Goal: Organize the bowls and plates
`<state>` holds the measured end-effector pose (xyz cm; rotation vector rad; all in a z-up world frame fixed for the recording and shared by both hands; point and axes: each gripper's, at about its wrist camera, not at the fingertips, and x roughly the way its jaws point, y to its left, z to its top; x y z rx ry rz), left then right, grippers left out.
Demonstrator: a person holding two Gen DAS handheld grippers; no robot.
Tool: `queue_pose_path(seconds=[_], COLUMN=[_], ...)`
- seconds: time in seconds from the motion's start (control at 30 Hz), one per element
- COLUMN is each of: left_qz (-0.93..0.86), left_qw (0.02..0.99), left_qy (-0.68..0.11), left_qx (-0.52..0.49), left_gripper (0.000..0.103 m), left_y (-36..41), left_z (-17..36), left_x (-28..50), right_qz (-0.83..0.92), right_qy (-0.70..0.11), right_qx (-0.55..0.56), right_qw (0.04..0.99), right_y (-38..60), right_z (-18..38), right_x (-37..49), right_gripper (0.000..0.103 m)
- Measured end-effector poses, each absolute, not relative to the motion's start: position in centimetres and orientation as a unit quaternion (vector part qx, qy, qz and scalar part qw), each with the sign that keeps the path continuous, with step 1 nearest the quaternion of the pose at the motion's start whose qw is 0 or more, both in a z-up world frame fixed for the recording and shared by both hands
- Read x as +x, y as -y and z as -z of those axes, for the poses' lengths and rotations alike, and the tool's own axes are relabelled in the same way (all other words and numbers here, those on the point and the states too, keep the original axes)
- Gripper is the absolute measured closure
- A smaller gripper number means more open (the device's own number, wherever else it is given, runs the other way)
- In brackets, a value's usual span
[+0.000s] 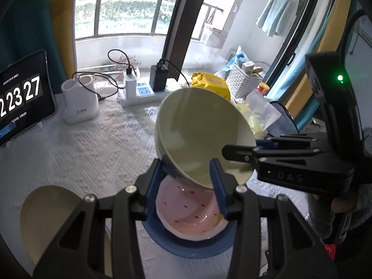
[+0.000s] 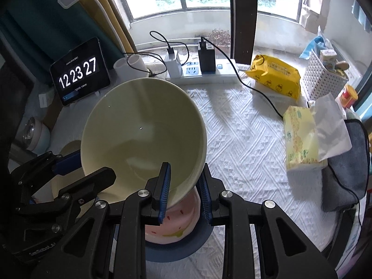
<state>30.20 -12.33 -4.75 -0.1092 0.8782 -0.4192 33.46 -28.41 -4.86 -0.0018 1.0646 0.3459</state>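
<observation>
A pale green bowl [image 1: 200,130] [image 2: 144,139] hangs tilted in the air above a pink bowl with red specks [image 1: 188,211] [image 2: 179,223], which sits on a blue plate [image 1: 193,248] [image 2: 176,251]. My left gripper [image 1: 186,186] is shut on the green bowl's rim; it also shows in the right wrist view [image 2: 86,167]. My right gripper [image 2: 183,193] is shut on the opposite rim and shows in the left wrist view [image 1: 244,148]. A cream plate [image 1: 46,218] [image 2: 69,148] lies at the left.
A white quilted cloth [image 2: 244,139] covers the table. A tablet clock [image 2: 79,72], white holder [image 1: 79,100], power strip [image 2: 204,69], yellow wipes pack [image 2: 274,79], white basket [image 2: 323,79], tissue box [image 2: 300,139] and grey cloth [image 2: 344,174] stand around the edges.
</observation>
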Motion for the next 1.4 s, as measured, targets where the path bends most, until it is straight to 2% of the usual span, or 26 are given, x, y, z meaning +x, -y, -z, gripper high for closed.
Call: queue_pose_path(seconds=[1.4], left_qz=[0.215], left_qw=[0.850], left_qy=[-0.479], left_qx=[-0.045], left_gripper=[0.060], left_y=[13.1], left_z=[9.9], left_x=[27.1], right_qz=[-0.158], right_qy=[-0.564], right_qx=[-0.016], right_qw=[0.810], right_y=[28.5], right_z=[10.4], right_x=[30.3], right_gripper=[0.076])
